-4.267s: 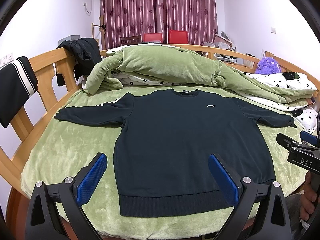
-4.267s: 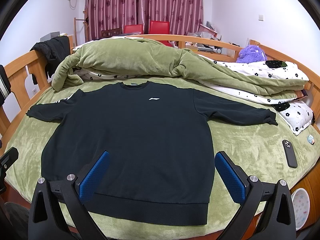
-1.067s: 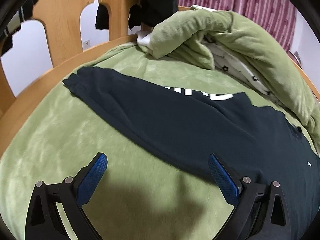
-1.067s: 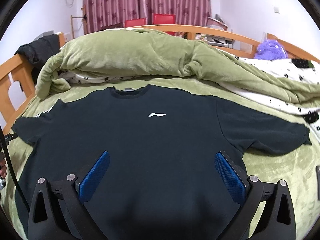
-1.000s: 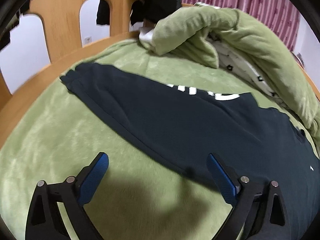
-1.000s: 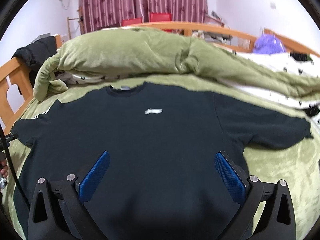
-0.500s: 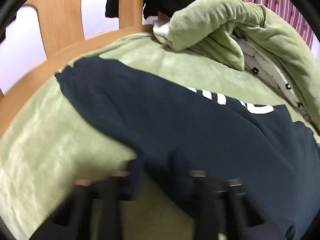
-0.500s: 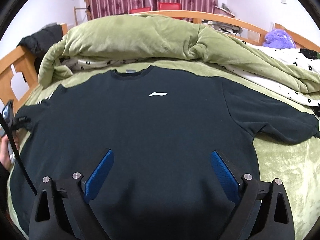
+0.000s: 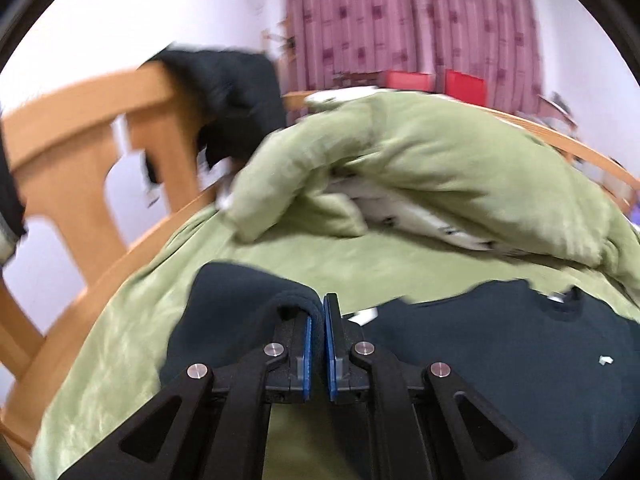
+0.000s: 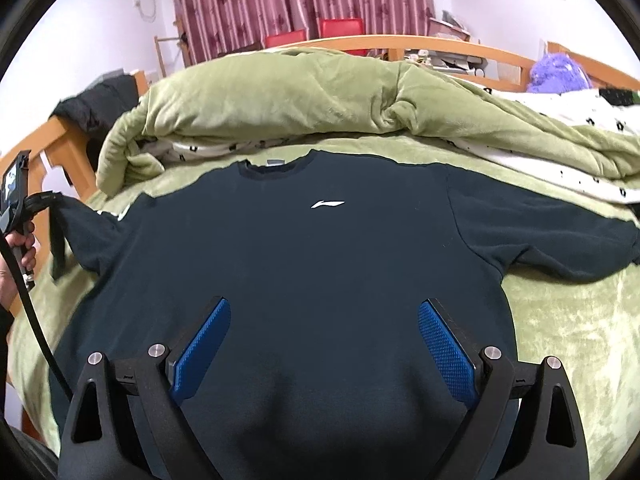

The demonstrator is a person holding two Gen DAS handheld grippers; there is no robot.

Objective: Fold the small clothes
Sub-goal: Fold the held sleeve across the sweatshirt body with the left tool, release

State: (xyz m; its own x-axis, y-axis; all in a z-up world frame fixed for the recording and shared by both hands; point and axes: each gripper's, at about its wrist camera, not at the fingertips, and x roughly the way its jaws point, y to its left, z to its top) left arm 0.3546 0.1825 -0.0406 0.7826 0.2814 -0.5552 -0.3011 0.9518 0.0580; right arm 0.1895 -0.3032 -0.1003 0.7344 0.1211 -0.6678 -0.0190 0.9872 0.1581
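A dark navy sweatshirt (image 10: 320,260) with a small white chest logo lies face up on the green bed cover (image 10: 560,320). In the left wrist view my left gripper (image 9: 316,312) is shut on the sweatshirt's left sleeve (image 9: 240,300), whose cloth folds over the fingertips and hangs raised off the bed. The right wrist view shows that same left gripper (image 10: 46,199) at the far left with the sleeve end drooping from it. My right gripper (image 10: 324,336) hovers open over the sweatshirt's lower body, nothing between its blue pads. The right sleeve (image 10: 560,236) lies flat.
A heaped green quilt (image 10: 320,96) with white patterned lining lies just beyond the collar. A wooden bed rail (image 9: 80,128) runs along the left, with a black garment (image 9: 232,88) over it. A purple plush toy (image 10: 556,72) sits at the far right.
My left gripper has shut on the left sleeve and lifted it off the bed, swinging toward the sweatshirt's body. The right gripper has hardly moved and stays open.
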